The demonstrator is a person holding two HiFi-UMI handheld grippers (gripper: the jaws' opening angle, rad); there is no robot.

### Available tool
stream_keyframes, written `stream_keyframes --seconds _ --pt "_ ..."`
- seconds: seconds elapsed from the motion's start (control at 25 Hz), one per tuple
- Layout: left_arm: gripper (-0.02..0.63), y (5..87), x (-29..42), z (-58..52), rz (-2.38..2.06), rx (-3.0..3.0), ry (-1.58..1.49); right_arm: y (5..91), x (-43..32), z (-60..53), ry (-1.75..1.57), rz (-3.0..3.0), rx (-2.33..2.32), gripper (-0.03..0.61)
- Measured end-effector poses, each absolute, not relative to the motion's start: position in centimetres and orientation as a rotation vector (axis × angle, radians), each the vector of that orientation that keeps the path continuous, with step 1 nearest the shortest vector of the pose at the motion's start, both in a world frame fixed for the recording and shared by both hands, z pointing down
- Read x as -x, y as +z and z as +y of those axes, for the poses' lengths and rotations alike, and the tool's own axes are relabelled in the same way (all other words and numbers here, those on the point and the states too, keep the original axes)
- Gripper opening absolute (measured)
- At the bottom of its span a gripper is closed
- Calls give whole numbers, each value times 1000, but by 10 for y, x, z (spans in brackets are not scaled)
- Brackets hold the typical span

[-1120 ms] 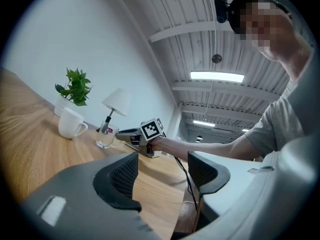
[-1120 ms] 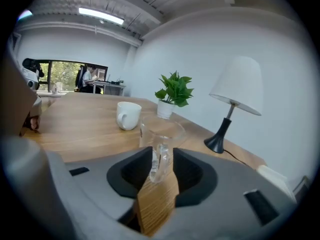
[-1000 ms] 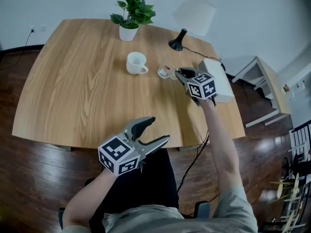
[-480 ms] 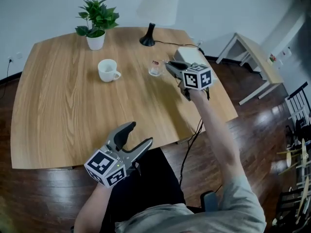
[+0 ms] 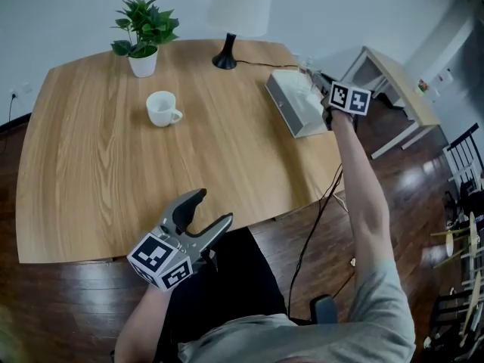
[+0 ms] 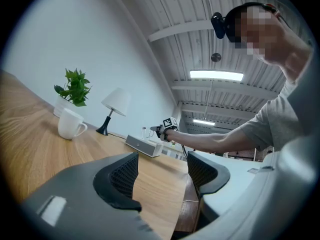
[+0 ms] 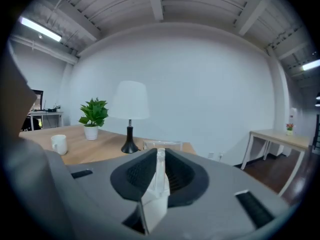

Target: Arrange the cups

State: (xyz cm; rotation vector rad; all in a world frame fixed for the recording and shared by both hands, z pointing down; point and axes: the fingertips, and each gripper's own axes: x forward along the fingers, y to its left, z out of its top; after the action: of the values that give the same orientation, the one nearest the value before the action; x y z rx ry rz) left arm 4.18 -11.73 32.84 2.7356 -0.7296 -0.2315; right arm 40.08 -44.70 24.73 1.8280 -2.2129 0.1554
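Observation:
A white mug [image 5: 162,108] stands on the wooden table [image 5: 91,172], left of centre; it also shows in the left gripper view [image 6: 70,125] and the right gripper view [image 7: 59,143]. My right gripper [image 5: 319,82] is raised at the table's far right, over a white box [image 5: 293,106]. It is shut on the wall of a small clear glass cup [image 7: 161,146], whose glass edge is pinched between the pads [image 7: 142,173]. My left gripper [image 5: 214,207] hangs open and empty at the table's front edge, its jaws [image 6: 160,166] pointing level across the table.
A potted plant [image 5: 144,48] and a white-shaded lamp [image 5: 231,21] stand at the table's back edge. A cable runs from the lamp past the box and down the right side. A small side table [image 5: 393,82] stands beyond the right edge.
My right gripper has carried the glass cup from the middle of the table up and to the right, over the white box. The left gripper has stayed put.

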Motion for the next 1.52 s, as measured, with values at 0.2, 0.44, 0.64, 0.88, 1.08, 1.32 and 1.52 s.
stream_keyframes --seconds 0.2,0.44,0.64,0.88,1.08,1.32,1.52 --pt "296 326 -44 -118 -729 -2741 -231 250 -408 -455 112 -2196 -1839 67" --pt "296 323 -43 -120 -731 -2753 -220 274 -416 -462 116 -2123 -1797 69" --pt "296 326 -45 -116 -723 -2744 -230 279 -427 -464 71 -2044 -1753 71" --pt "296 325 -42 -115 -727 -2740 -231 280 -430 -467 47 -1984 -1746 71" --pt "296 321 -44 -119 -732 -2764 -238 264 -440 -465 -43 -1882 -1814 113" --pt "296 319 -42 -116 -731 -2745 -252 237 -425 -436 -24 -2013 -1866 153" --pt "296 315 -39 -115 -736 -2704 -294 248 -270 -369 -24 -2534 -1370 103"
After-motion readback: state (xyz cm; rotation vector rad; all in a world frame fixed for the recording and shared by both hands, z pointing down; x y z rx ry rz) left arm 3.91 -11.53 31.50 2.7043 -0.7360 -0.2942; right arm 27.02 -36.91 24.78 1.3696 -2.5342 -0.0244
